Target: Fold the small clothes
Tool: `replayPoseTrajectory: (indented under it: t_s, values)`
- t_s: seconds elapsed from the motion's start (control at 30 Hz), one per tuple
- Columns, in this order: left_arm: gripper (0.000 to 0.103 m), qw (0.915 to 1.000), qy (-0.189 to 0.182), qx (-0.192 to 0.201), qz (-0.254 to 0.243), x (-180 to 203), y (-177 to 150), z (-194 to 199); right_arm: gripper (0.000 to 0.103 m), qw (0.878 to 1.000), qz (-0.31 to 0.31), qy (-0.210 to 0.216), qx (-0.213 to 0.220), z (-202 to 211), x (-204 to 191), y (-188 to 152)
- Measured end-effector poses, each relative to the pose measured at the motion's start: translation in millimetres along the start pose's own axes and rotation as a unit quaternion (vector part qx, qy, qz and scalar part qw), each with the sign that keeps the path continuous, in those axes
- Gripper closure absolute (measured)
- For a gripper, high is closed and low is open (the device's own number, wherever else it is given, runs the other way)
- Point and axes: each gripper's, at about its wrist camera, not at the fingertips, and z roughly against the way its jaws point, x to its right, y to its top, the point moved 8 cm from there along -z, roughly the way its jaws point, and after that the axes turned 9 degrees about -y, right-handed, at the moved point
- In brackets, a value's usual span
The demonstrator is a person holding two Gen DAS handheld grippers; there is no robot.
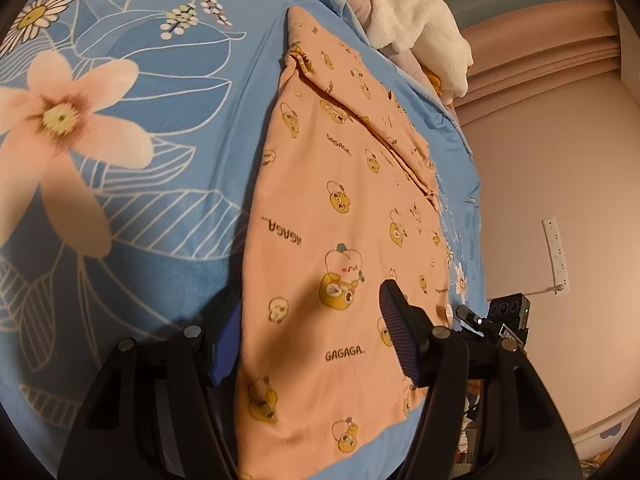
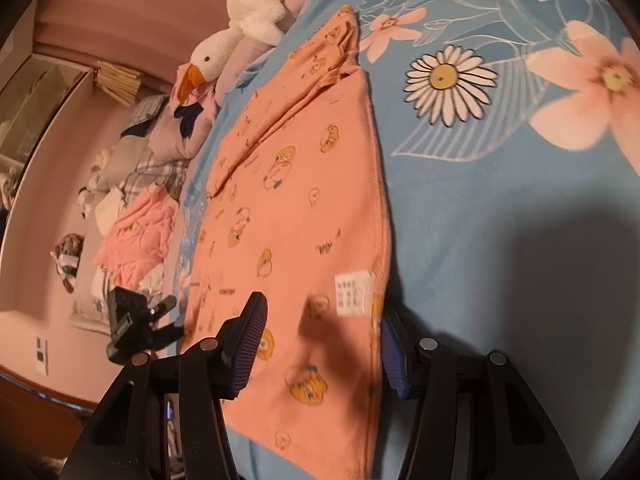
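A small peach garment with yellow cartoon prints and "GAGAGA" text lies flat on the blue floral bedsheet. It also shows in the right wrist view, with a white label near its lower edge. My left gripper is open, its fingers straddling the garment's near end: one finger rests on top, the other sits under the left edge. My right gripper is open likewise, one finger on the cloth, the other beside its right edge.
A white goose plush and grey bedding lie at the far end of the bed. A pile of pink and checked clothes lies beside the bed. A white power strip hangs on the wall.
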Motion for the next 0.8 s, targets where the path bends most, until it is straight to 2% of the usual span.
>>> replayPoseTrajectory:
  t_s: [0.17, 0.33, 0.57, 0.67, 0.73, 0.8]
  values:
    - [0.04, 1.0, 0.005, 0.003, -0.004, 1.4, -0.5, -0.3, 0.049, 1.0, 0.002, 0.002, 0.004, -4.5, -3.1, 5.8]
    - [0.049, 0.9996, 0.019, -0.008, -0.019, 2.9, -13.3, 1.6, 0.049, 1.0, 0.027, -0.002, -0.009, -1.4, -7.7, -7.3]
    - [0.053, 0.9987, 0.031, -0.02, -0.035, 3.5, -32.4, 6.9, 0.049, 0.999, 0.037, 0.001, -0.012, 6.8, -9.7, -31.0]
    - [0.067, 0.9965, 0.068, -0.02, -0.044, 0.7, -32.4, 5.2, 0.053, 0.999, 0.039, -0.007, -0.006, 6.2, -9.8, -33.0]
    - [0.078, 0.9953, 0.084, -0.017, -0.045, -0.5, -29.5, 3.1, 0.062, 0.999, 0.035, -0.018, -0.005, 4.9, -8.9, -32.4]
    - [0.083, 0.9938, 0.098, -0.017, -0.049, -2.5, -29.3, 3.9, 0.071, 0.999, 0.04, -0.033, -0.004, 4.7, -7.2, -32.2]
